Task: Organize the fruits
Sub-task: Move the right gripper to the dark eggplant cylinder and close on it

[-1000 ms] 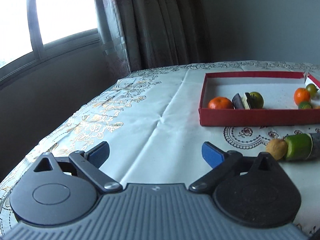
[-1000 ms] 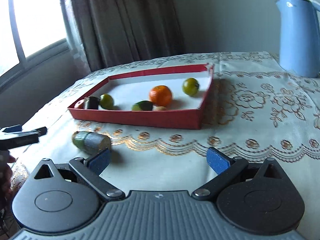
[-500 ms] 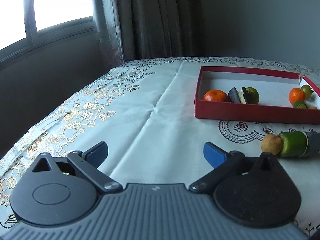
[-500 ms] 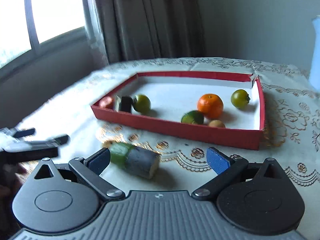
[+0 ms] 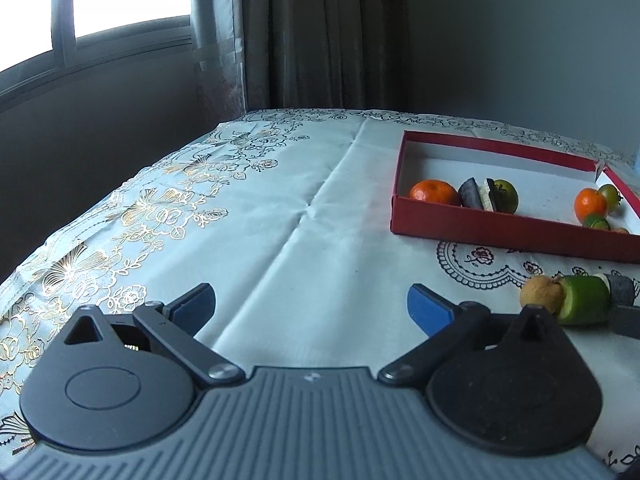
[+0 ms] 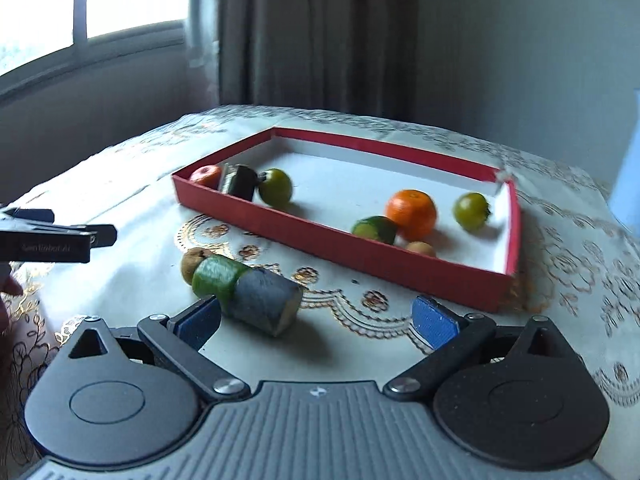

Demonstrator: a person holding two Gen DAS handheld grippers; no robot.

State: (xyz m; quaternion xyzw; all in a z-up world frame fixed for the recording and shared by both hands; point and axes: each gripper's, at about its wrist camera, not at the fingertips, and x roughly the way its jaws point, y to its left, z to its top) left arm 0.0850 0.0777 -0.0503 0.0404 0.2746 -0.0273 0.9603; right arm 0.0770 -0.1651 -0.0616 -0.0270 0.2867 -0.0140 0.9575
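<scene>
A red tray (image 6: 352, 258) (image 5: 500, 228) on the tablecloth holds two oranges (image 6: 411, 214) (image 5: 433, 192), two green tomatoes (image 6: 275, 186), a green slice (image 6: 375, 230) and a dark block (image 6: 240, 181). In front of it on the cloth lie a green-and-grey cylinder (image 6: 248, 294) (image 5: 586, 300) and a small brown fruit (image 6: 191, 262) (image 5: 541, 293) touching its green end. My right gripper (image 6: 316, 320) is open just short of the cylinder, its left pad beside the grey end. My left gripper (image 5: 310, 302) is open over bare cloth, left of the fruit.
The left gripper's fingers (image 6: 60, 236) reach in from the left edge of the right wrist view. A blue jug (image 6: 628, 164) stands at the far right. Window and curtain lie behind the table; the table's left edge drops off near them.
My right gripper has swung left and closed in on the cylinder, which now sits by its left pad. The left gripper has shifted a little, the tray and cylinder sitting lower right in its view.
</scene>
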